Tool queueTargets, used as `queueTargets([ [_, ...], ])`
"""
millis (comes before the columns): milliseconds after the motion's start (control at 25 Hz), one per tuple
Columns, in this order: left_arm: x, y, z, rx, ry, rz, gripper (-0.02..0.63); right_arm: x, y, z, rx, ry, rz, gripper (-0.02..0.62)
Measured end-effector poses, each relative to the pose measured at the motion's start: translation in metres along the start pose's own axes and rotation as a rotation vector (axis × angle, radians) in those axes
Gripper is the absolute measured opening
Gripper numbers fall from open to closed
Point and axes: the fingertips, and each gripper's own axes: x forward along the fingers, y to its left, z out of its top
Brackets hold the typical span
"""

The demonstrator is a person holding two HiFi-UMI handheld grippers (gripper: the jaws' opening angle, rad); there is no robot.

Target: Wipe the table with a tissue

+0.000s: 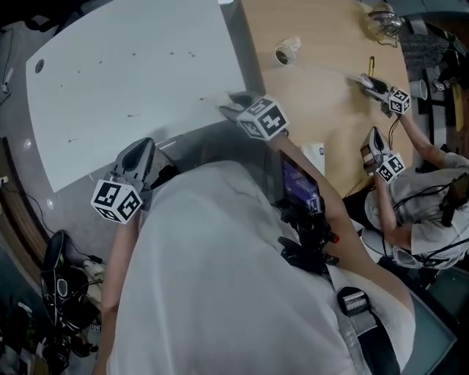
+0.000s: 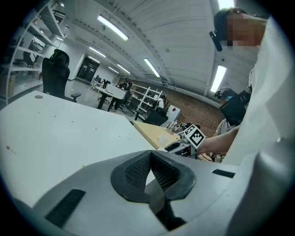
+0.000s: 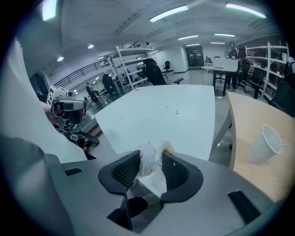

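Our right tool (image 3: 150, 154) holds the tissue (image 3: 148, 167). Its two ribbed pads (image 3: 124, 170) press on the crumpled white wad from both sides, at a middle width, and the wad stands out a little past the tips. In the head view the right tool (image 1: 231, 104) hangs over the near right edge of the white surface (image 1: 132, 73). It is just beside the grey gap that divides this surface from the wooden surface (image 1: 322, 95). We cannot tell if the tissue touches the top there, because that part is blurred.

Our left tool (image 2: 150, 154) is closed: the tips of its pads meet and nothing is between them. In the head view the left tool (image 1: 144, 144) is at the near left corner of the white surface, well apart from the right tool.

A few small dark specks (image 1: 135, 53) lie on the far part of the white surface. On the wooden surface a paper cup (image 3: 263, 145) lies on its side, farther away than the right tool and to its right. Further to the right a second person (image 1: 425, 212) is at the wooden surface and holds two tools of the same kind (image 1: 366, 80). Beyond the surfaces, the right gripper view shows a black office chair (image 3: 152, 71) and white shelves (image 3: 131, 57) under long ceiling lamps (image 3: 168, 14).
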Motion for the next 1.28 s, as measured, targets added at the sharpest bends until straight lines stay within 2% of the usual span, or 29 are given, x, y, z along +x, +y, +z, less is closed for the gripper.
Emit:
queueTargets([
  [120, -0.012, 0.006, -0.006, 0.001, 0.023, -0.014, 0.006, 0.003, 0.000, -0.001, 0.034, 0.007, -0.048, 0.157],
  [320, -0.031, 0.021, -0.008, 0.005, 0.028, -0.028, 0.006, 0.005, -0.023, -0.008, 0.108, 0.016, -0.195, 0.156],
  [520, -0.051, 0.042, -0.009, -0.007, 0.022, -0.023, 0.006, 0.022, -0.028, -0.001, 0.073, 0.049, -0.246, 0.156],
  [760, -0.070, 0.062, -0.006, -0.022, 0.012, -0.007, 0.006, 0.028, -0.038, 0.007, 0.095, 0.064, -0.305, 0.156],
  [1040, -0.082, 0.081, -0.001, -0.030, 0.005, -0.013, 0.006, 0.035, -0.046, 0.004, 0.122, 0.113, -0.427, 0.153],
  [1120, -0.084, 0.084, -0.002, -0.032, 0.008, -0.020, 0.006, 0.037, -0.043, 0.003, 0.106, 0.127, -0.450, 0.150],
  [1280, -0.086, 0.089, 0.000, -0.025, 0.011, -0.037, 0.006, 0.045, -0.032, 0.006, 0.002, 0.181, -0.493, 0.146],
])
